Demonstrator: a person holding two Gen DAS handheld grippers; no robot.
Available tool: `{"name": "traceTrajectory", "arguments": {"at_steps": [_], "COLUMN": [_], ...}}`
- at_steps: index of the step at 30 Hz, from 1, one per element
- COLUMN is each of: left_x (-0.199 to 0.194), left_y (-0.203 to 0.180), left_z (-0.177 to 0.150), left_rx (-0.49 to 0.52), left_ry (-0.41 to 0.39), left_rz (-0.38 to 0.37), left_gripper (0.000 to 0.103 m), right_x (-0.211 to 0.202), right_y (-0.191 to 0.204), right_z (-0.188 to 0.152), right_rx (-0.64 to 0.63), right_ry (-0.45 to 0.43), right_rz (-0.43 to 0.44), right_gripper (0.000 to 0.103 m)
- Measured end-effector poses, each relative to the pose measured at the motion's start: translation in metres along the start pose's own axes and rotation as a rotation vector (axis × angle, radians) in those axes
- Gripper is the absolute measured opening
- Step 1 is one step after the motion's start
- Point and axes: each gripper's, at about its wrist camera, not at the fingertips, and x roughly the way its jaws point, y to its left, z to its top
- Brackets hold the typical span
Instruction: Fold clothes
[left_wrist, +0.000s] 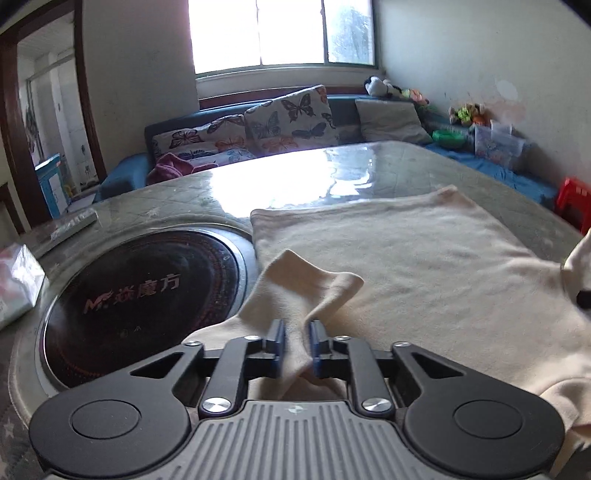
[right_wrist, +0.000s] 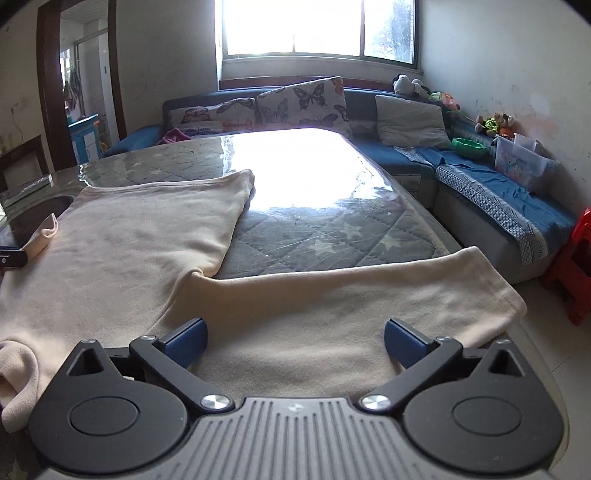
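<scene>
Far left on the counter (left_wrist: 192, 184), a round dark hotplate (left_wrist: 140, 302) is set into the top, w/ a silvery packet (left_wrist: 18, 280) at the edge. Just right of it the left tool (left_wrist: 297, 345) is clenched on a bunched sleeve (left_wrist: 295, 291) of the cream garment (left_wrist: 406, 266), fabric pinched btwn its blue pads. Garment body lies flat across the counter's middle, hem toward the window. Right sleeve (right_wrist: 351, 295) stretches out to the counter's right edge; right tool (right_wrist: 295, 341) sits over it, released, pads wide apart w/ cloth beneath, not pinched. Blue sofa (right_wrist: 498, 206) behind & right.
</scene>
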Motion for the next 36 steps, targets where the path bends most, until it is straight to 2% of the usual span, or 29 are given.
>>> {"name": "traceTrajectory", "arguments": {"at_steps": [2, 3, 6, 8, 10, 12, 17, 20, 21, 22, 24, 27, 32, 33, 34, 36], "left_x": [-0.01, -0.016, -0.041, -0.057, -0.067, -0.072, -0.065, -0.048, -0.042, -0.036, -0.023, -0.004, 0.02, 0.022, 0.022, 0.019], "left_y": [0.016, 0.023, 0.051, 0.07, 0.084, 0.091, 0.055, 0.022, 0.012, 0.002, -0.015, -0.031, -0.04, -0.039, -0.038, -0.03], "left_z": [0.001, 0.002, 0.003, 0.002, -0.002, -0.006, -0.008, -0.007, -0.006, -0.005, -0.002, 0.002, 0.002, 0.002, 0.002, 0.004], "left_rx": [-0.08, -0.116, -0.224, -0.276, -0.305, -0.319, -0.178, -0.084, -0.051, -0.018, 0.032, 0.08, 0.098, 0.094, 0.089, 0.05], "left_ry": [-0.023, -0.038, -0.107, -0.151, -0.159, -0.137, -0.095, -0.074, -0.067, -0.063, -0.055, -0.037, -0.006, -0.01, -0.013, -0.023], "left_rz": [-0.023, -0.024, -0.002, 0.039, 0.073, 0.052, -0.032, -0.062, -0.065, -0.063, -0.06, -0.053, -0.027, -0.026, -0.028, -0.044], "left_gripper": [0.011, 0.004, 0.004, 0.004, 0.004, 0.004, 0.01, 0.021, 0.031, 0.035, 0.035, 0.035, 0.034, 0.027, 0.016, 0.007], "right_x": [0.0, 0.0, 0.0, 0.0, 0.0, 0.0, 0.001, 0.0, 0.0, 0.0, 0.001, 0.001, 0.001, 0.001, 0.001, 0.001], "right_y": [0.0, 0.0, 0.0, -0.001, -0.001, -0.001, 0.001, 0.001, 0.001, 0.002, 0.002, 0.002, 0.002, 0.001, 0.002, 0.002], "right_z": [0.0, 0.0, 0.0, 0.0, 0.0, 0.0, -0.002, -0.002, -0.002, -0.002, -0.002, -0.002, -0.003, -0.003, -0.003, -0.003], "right_rx": [0.001, 0.002, 0.0, 0.001, 0.002, 0.002, 0.009, 0.011, 0.011, 0.012, 0.012, 0.012, 0.013, 0.013, 0.013, 0.013], "right_ry": [-0.001, -0.001, -0.001, -0.001, -0.002, -0.004, -0.017, -0.014, -0.013, -0.012, -0.012, -0.014, -0.018, -0.019, -0.019, -0.019], "right_rz": [-0.001, -0.002, -0.005, -0.006, -0.007, -0.008, -0.019, -0.021, -0.021, -0.021, -0.022, -0.022, -0.021, -0.021, -0.021, -0.021], "right_gripper": [0.103, 0.103, 0.103, 0.103, 0.103, 0.103, 0.103, 0.103, 0.103, 0.103, 0.103, 0.103, 0.103, 0.103, 0.103, 0.103]}}
